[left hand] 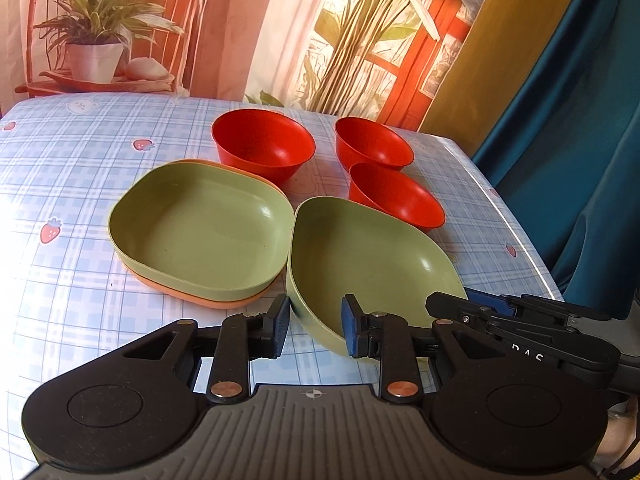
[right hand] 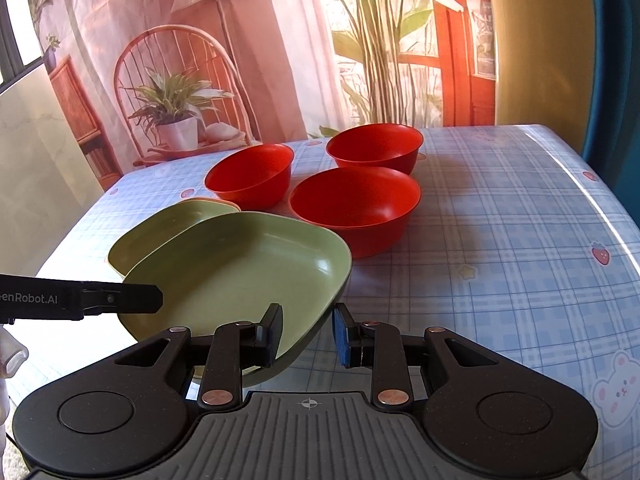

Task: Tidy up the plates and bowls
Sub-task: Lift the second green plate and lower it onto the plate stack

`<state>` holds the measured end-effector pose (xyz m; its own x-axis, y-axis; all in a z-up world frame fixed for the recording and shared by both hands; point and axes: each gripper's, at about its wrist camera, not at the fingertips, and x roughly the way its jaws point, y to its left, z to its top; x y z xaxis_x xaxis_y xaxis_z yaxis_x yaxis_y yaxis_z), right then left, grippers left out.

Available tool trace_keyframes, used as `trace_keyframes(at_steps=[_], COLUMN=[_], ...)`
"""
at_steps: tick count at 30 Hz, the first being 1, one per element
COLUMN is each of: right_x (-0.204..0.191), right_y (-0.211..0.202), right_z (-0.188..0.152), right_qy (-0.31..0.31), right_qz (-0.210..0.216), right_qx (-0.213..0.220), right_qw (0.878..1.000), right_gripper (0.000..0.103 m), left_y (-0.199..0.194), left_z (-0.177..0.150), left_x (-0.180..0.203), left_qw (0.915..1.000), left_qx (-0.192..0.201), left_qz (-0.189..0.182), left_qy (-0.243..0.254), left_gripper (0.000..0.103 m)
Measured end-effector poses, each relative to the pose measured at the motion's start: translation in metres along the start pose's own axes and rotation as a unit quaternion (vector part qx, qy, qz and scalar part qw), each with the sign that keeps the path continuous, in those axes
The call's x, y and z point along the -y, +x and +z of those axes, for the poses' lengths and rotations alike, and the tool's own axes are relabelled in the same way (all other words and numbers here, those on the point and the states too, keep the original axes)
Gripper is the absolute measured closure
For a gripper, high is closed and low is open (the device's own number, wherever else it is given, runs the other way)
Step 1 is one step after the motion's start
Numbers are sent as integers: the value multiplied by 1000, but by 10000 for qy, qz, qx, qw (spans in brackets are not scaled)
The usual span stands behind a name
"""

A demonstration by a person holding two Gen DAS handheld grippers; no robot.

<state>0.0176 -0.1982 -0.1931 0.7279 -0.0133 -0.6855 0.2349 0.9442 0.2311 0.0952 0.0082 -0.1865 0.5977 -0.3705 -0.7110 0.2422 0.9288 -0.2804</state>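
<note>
Left wrist view: the left tongs (left hand: pixel 315 330) are seen parted around the near rim of a green plate (left hand: pixel 372 256), one pad outside the wall and one pad inside; whether the pads press the rim cannot be told. This plate is tilted, its near corner raised. The right tongs (left hand: pixel 516 314) are seen beside its right edge, and their state cannot be judged from here.

Right wrist view: the right tongs (right hand: pixel 306 336) are held apart astride the plate's near corner, the left pad inside the green plate (right hand: pixel 248 268) and the right pad outside, with a gap visible at the outer pad. The left tongs (right hand: pixel 120 300) are shown at the plate's left rim.

A second green plate (left hand: pixel 200 224) is nested in an orange plate (left hand: pixel 208 300), just beside the tilted one on the checked tabletop (left hand: pixel 60 184). Three red bowls are set behind: one on the left (left hand: pixel 262 142), one far right (left hand: pixel 372 144), and one nearer (left hand: pixel 396 196), close to the tilted plate's far edge. A printed backdrop (left hand: pixel 240 20) is hung behind the tabletop.
</note>
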Motion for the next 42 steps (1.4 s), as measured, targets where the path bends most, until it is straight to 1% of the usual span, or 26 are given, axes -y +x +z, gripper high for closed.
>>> trace_keyframes(at_steps=[10,15,23,28,35,42], right_x=[-26,-37,-49,-59,-83,-111], right_y=[3,8,20,35,64,86], right_z=[24,31,32,44,59,54], right_qy=[-238,-325,-432,-390,-490,-961], right_qz=[-29,-11,97,228,387,295], right_qx=[111,75,-64,-72,1,20], right_qw=[9997,9994,9990,9990,9980,9949], right_gripper=[75,75,74,74,74,74], left_y=[-13,-16,-20,-22,-19,0], left_z=[12,14,14,20,32,36], left_x=[-16,-24,-41,-51,-73,-98], left_qw=[9993,9988,9978,9970,9956,9944], left_qx=[350,433,494,576,661,640], left_qz=[-79,-66,-36,115,444,685], left_qy=[-92,-219,-443,-497,-490,-488], left_gripper=[74,74,73,73,73,73])
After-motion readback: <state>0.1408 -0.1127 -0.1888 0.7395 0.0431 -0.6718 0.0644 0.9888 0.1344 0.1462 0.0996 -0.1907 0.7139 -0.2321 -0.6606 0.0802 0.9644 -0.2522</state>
